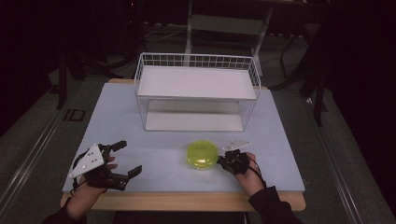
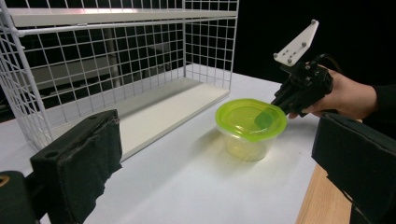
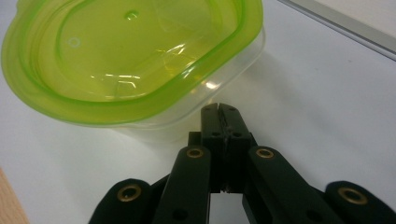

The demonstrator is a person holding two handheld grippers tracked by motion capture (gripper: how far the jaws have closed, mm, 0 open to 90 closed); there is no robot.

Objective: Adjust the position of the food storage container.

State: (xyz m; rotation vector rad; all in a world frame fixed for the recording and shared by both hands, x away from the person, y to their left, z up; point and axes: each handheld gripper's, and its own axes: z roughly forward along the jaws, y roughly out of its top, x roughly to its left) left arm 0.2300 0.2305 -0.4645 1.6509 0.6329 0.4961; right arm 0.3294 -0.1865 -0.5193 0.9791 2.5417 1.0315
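Fingers on my right gripper [image 3: 220, 109] are pressed flat together with nothing between them, their tips just short of the clear wall of the container [image 3: 135, 65], under the overhang of its green lid [image 3: 116, 51]. From the high view that right gripper [image 1: 223, 161] sits at the container's [image 1: 202, 155] right side, touching or nearly so; I cannot tell which. On my left gripper [image 1: 130, 157] the fingers are spread wide and pinch nothing. It rests near the front left of the surface [image 1: 154, 163], well apart from the container.

The container stands upright on the surface, lid on, in front of the white wire rack [image 1: 196, 91], about level with the rack's right half and clear of it. Through the left gripper view I see the container [image 2: 250, 128] with the right gripper [image 2: 285, 100] close behind its far rim, and the rack's [image 2: 116, 70] lower shelf lying open toward it.

I judge the step in hand to be an approach or a nudge with closed fingers rather than a grasp, since pressed fingers cannot take hold of anything here. If I mean to lift the container onto a shelf, the next move calls for backing off a touch, spreading the fingers, and bringing them over the lid's rim or around the wall before closing. If I mean to push it, I should keep the contact low on the wall, because pressure up under the lid edge could pop it or tip the container.
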